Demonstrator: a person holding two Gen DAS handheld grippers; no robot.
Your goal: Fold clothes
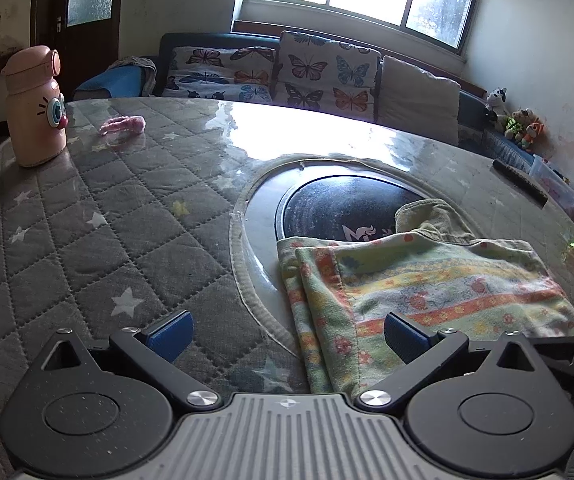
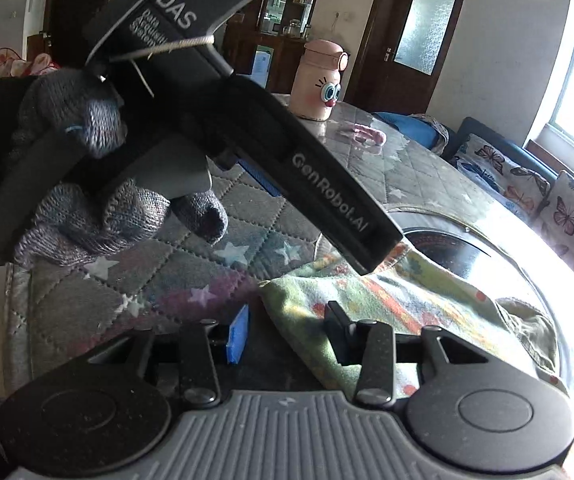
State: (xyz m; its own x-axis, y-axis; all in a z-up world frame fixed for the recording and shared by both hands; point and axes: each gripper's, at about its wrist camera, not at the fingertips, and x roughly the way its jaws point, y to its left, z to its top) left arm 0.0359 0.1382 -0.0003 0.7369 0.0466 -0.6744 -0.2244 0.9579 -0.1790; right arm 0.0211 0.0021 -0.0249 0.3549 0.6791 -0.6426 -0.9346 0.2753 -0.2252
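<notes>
A folded flowery green, yellow and orange garment (image 1: 419,284) lies on the round table, partly over the dark round centre plate (image 1: 339,204). My left gripper (image 1: 287,334) is open, its blue pads just above the garment's near left edge, holding nothing. In the right wrist view the same garment (image 2: 399,304) lies ahead and to the right. My right gripper (image 2: 287,334) is open over the garment's near corner. The left gripper's black body (image 2: 247,128), held by a gloved hand (image 2: 99,184), crosses that view above the cloth.
The table has a grey quilted star cover (image 1: 87,216) under clear plastic. A pink cartoon bottle (image 1: 37,108) and a pink fuzzy item (image 1: 123,125) are at the far left. A dark remote (image 1: 521,182) lies far right. A sofa with butterfly cushions (image 1: 319,72) is behind.
</notes>
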